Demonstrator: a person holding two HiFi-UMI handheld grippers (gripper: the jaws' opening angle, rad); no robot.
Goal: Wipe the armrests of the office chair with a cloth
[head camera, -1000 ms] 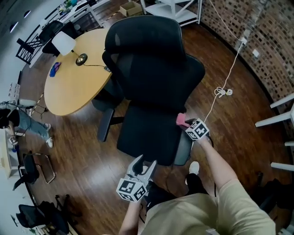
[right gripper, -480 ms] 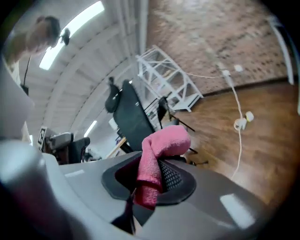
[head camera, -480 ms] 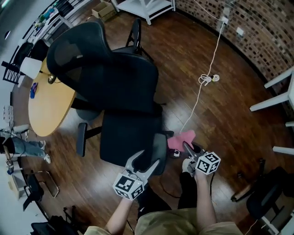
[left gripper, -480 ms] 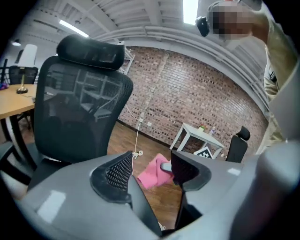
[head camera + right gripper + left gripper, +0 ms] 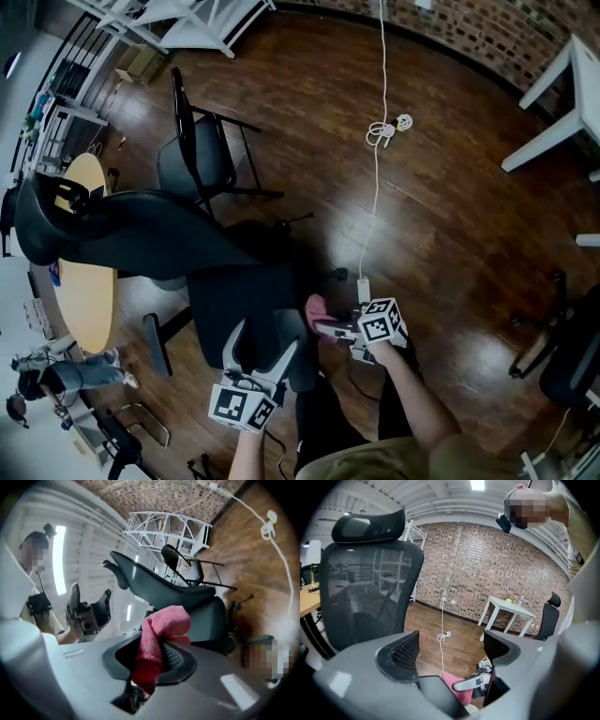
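Right hand-held gripper [image 5: 323, 328] pinches the pink cloth [image 5: 314, 307] at 3 o'clock of the office chair [image 5: 234, 291] seat, presumably for wiping; left hand-held gripper [image 5: 262, 345], jaws just opening, stands spread and empty.

2 grippers: left gripper [image 5: 265, 336], right gripper [image 5: 323, 328]. 1 pink cloth [image 5: 316, 307]. 1 black office chair [image 5: 131, 234] w/ headrest. At least 2 other black chairs: side chair [image 5: 197, 155], far chair [image 5: 572, 356]. 1 round wood table [image 5: 89, 291]. 1 white table [image 5: 553, 75]. 1 white cable [image 5: 384, 128].
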